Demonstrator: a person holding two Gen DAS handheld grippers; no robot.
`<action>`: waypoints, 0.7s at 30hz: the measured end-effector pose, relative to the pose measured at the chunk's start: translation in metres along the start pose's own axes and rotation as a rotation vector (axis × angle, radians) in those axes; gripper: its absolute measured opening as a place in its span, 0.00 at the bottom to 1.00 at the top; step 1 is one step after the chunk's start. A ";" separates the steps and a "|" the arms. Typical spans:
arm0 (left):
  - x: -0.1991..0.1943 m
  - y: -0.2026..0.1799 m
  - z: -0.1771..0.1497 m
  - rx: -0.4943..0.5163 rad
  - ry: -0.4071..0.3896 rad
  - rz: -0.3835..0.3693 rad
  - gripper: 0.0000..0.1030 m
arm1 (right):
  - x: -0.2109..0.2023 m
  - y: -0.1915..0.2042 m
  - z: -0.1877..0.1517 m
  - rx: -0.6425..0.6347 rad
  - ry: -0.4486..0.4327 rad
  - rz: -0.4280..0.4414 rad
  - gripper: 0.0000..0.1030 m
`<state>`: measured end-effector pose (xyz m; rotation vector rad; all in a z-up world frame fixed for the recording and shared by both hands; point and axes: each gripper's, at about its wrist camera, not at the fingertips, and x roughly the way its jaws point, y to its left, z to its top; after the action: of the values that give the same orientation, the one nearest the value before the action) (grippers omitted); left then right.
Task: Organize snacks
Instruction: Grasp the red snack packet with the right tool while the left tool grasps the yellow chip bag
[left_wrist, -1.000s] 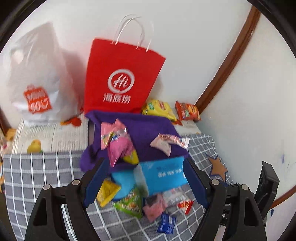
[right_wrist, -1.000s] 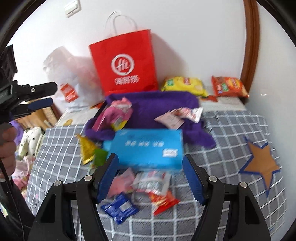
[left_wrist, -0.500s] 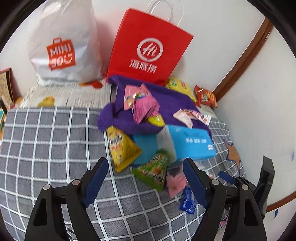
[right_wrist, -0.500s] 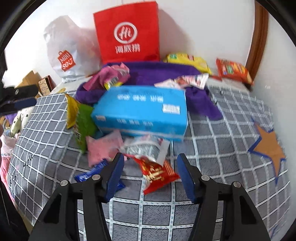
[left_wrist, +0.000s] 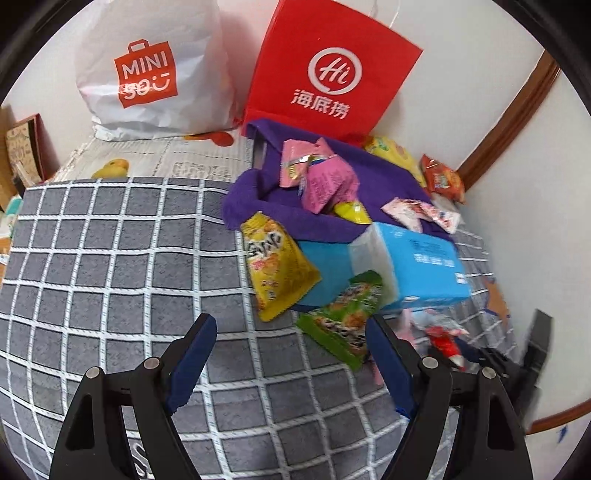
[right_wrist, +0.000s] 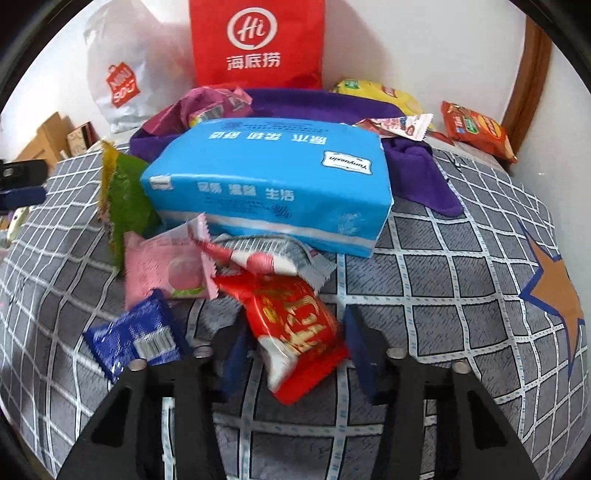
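Note:
Snack packets lie scattered on a grey checked bedcover (right_wrist: 461, 302) around a blue tissue box (right_wrist: 266, 184). My right gripper (right_wrist: 295, 328) hangs low over a red packet (right_wrist: 291, 317). Its jaws are closing with the packet between the blue pads, and a small gap still shows on the left side. A pink packet (right_wrist: 162, 269), a blue packet (right_wrist: 136, 332) and a silvery packet (right_wrist: 266, 251) lie just beside it. My left gripper (left_wrist: 290, 321) stands open over bare cover with nothing between its fingers. A green packet (left_wrist: 343, 317) lies by its right finger, a yellow packet (left_wrist: 273, 266) just beyond.
A purple cloth (left_wrist: 295, 221) with pink packets on it lies behind the box. A red paper bag (left_wrist: 332, 70) and a white plastic bag (left_wrist: 147, 66) stand against the wall. Yellow (right_wrist: 376, 92) and orange (right_wrist: 476, 129) chip bags sit in the far right corner.
Both grippers have come down closer to the bedcover and the snacks. The right jaws have narrowed around the red packet. The left jaws kept their width.

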<state>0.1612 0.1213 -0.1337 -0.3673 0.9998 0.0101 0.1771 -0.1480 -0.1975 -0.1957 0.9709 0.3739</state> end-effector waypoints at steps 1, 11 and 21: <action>0.004 0.000 0.001 0.001 0.000 0.016 0.78 | -0.001 -0.002 -0.002 0.000 -0.002 0.001 0.44; 0.058 -0.002 0.024 -0.031 -0.010 0.093 0.78 | -0.024 -0.043 -0.024 0.053 -0.060 -0.051 0.44; 0.082 0.008 0.024 -0.071 -0.060 0.075 0.53 | -0.007 -0.051 -0.023 0.092 -0.054 -0.051 0.44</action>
<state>0.2242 0.1235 -0.1925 -0.3919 0.9551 0.1238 0.1757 -0.2038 -0.2044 -0.1257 0.9259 0.2860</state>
